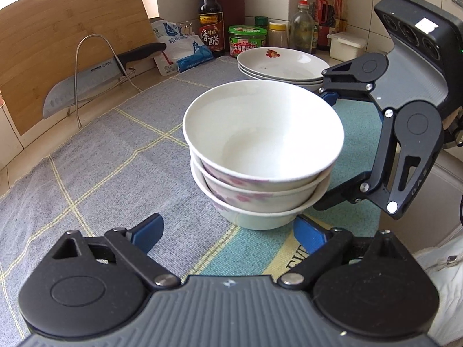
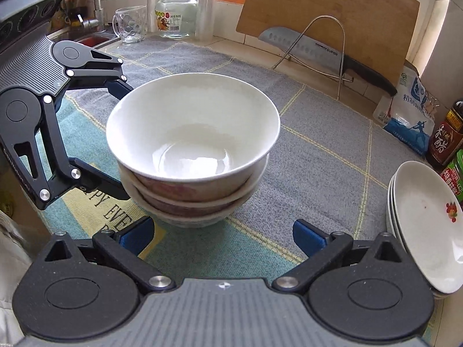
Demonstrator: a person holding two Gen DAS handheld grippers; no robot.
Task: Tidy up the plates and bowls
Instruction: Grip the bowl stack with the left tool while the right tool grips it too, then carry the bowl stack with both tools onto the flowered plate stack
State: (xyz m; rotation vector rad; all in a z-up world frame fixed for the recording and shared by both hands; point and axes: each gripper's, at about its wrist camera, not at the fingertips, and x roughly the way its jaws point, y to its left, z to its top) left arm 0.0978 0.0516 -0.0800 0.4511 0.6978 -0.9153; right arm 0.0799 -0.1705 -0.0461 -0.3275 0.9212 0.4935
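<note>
A stack of three white bowls [image 1: 262,150] with pink flower prints stands on the checked cloth; it also shows in the right wrist view [image 2: 192,144]. A stack of white plates [image 1: 282,63] with a red print stands behind the bowls, and in the right wrist view [image 2: 428,225] at the right edge. My left gripper [image 1: 228,235] is open, just short of the bowl stack, touching nothing. My right gripper [image 2: 222,237] is open on the opposite side of the stack. Each gripper shows in the other's view, with the bowls between its spread fingers.
A cleaver [image 1: 86,86] rests in a wire rack before a wooden cutting board [image 1: 72,37]. Sauce bottles [image 1: 211,20], jars and a salt bag [image 1: 181,46] line the back wall. A glass mug [image 2: 130,24], a jar and a sink stand at the far left.
</note>
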